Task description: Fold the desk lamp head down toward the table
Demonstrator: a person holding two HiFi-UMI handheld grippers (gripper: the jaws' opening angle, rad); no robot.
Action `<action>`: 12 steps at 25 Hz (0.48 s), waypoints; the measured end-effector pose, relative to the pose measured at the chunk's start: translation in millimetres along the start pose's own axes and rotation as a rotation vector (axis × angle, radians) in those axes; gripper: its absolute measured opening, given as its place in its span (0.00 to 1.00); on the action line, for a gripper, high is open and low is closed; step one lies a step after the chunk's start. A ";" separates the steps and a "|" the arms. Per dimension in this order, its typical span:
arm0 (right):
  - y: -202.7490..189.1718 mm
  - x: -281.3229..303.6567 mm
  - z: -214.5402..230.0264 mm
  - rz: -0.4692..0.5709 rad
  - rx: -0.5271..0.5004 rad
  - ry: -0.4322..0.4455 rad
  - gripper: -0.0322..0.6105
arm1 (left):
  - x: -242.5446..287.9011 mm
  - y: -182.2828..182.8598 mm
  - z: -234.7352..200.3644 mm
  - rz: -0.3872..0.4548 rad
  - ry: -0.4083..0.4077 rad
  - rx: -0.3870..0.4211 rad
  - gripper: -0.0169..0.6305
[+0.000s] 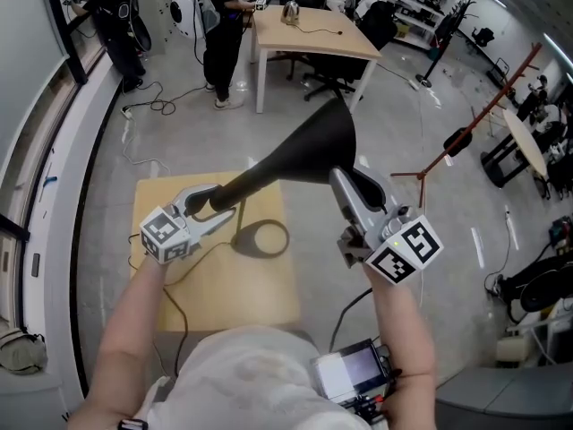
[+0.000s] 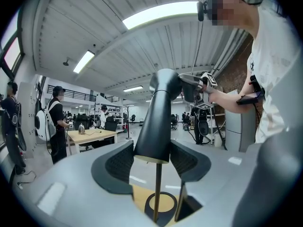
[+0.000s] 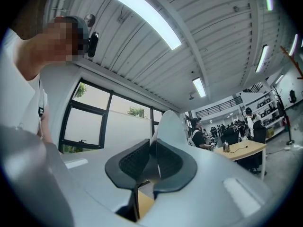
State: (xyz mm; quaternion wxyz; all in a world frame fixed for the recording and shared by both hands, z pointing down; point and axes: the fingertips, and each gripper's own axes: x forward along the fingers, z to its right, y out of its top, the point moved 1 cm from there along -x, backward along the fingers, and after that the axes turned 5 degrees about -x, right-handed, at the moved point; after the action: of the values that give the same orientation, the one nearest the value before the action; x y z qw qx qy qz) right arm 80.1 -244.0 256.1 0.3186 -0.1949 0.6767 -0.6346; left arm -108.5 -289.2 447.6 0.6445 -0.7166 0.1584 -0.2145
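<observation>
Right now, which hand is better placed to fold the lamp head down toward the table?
The right. The right gripper has its fingers clamped on the flared lamp head, so it can probably tip it down directly. The left gripper holds the narrow lamp neck, better for steadying.

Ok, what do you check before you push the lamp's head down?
1. Grip of left tongs on lamp neck: ok.
2. Grip of right tongs on rim of lamp head: ok.
3. The base sits on the table: ok.
4. The joint is loose enough to fold: cannot tell.
</observation>
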 end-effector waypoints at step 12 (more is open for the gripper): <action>-16.1 -4.4 12.1 -0.007 0.050 -0.011 0.14 | -12.0 9.0 -8.1 -0.017 0.023 0.041 0.40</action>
State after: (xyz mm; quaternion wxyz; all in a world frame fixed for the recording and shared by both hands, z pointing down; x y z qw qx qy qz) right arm 89.2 -251.9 272.8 0.3248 -0.1928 0.6583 -0.6512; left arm -122.5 -291.2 438.0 0.6553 -0.7022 0.1551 -0.2314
